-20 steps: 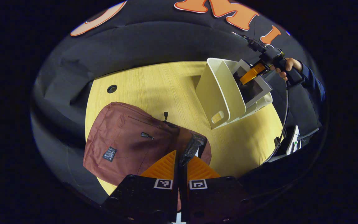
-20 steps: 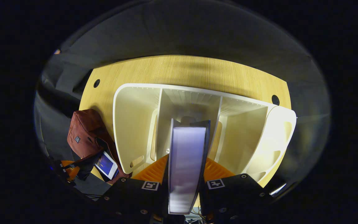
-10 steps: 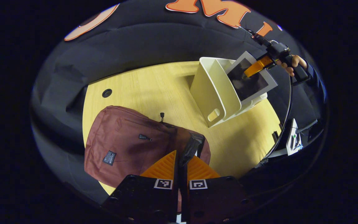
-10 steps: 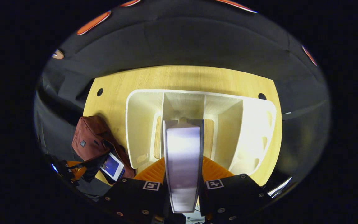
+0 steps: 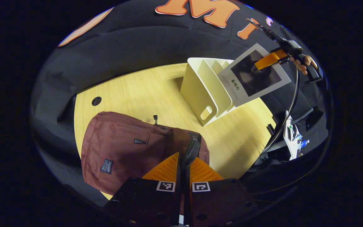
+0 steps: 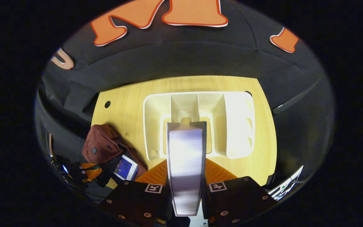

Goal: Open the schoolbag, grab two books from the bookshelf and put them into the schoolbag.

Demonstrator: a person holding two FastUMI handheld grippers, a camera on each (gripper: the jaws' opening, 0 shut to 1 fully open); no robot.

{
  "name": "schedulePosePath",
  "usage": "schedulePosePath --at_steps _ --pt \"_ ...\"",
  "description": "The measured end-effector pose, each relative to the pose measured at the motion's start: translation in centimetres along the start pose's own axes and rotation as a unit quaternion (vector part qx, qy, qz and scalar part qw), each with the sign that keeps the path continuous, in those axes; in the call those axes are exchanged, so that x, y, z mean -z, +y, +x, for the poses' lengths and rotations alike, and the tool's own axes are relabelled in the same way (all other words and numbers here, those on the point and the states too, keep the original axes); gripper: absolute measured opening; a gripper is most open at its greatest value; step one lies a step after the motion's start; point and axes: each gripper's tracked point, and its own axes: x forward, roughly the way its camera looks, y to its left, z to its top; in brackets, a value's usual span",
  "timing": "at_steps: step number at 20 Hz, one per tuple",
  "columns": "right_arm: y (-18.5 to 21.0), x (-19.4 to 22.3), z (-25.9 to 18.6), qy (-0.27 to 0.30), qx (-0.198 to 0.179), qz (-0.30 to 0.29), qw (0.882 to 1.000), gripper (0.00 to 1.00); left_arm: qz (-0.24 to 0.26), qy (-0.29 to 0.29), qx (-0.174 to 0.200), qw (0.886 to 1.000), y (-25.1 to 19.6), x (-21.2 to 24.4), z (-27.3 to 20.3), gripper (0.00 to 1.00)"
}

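Observation:
The maroon schoolbag (image 5: 121, 151) lies on the wooden table. My left gripper (image 5: 184, 157) is shut on the black edge (image 5: 192, 151) of its opening. In the right gripper view the schoolbag (image 6: 101, 146) is held open by the left gripper (image 6: 87, 171), and a blue book (image 6: 125, 167) sticks out of it. My right gripper (image 6: 186, 160) is shut on a grey-covered book (image 6: 185, 157), seen edge-on. From the left gripper view that book (image 5: 254, 74) hangs above the cream bookshelf (image 5: 200, 88), held by the right gripper (image 5: 271, 60) in a person's hand (image 5: 304, 63).
The bookshelf (image 6: 238, 126) stands below the held book, and the compartments I can see have no books in them. The table (image 5: 137, 91) has a round cable hole (image 5: 96, 101) at its far left. A cable and small devices (image 5: 291, 135) sit off the table's right edge.
The right gripper has lifted the grey book up out of the bookshelf, and it now hangs clear above it. The left gripper has kept its hold on the bag's edge.

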Motion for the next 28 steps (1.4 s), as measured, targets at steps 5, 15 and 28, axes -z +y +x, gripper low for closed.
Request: schedulePosePath --at_steps 5,15,28 --pt "1.5 2.3 -3.8 -0.029 -0.009 0.012 0.999 0.39 0.023 0.000 0.010 1.000 -0.1 -0.3 -0.2 0.06" --pt "9.1 8.8 -2.9 -0.037 -0.112 0.074 0.990 0.38 0.057 0.005 0.009 0.998 -0.4 -0.2 -0.7 0.06" --pt "19.2 15.3 4.2 -0.043 -0.259 0.220 0.939 0.38 0.125 -0.010 -0.002 0.992 0.3 -2.1 -1.9 0.06"
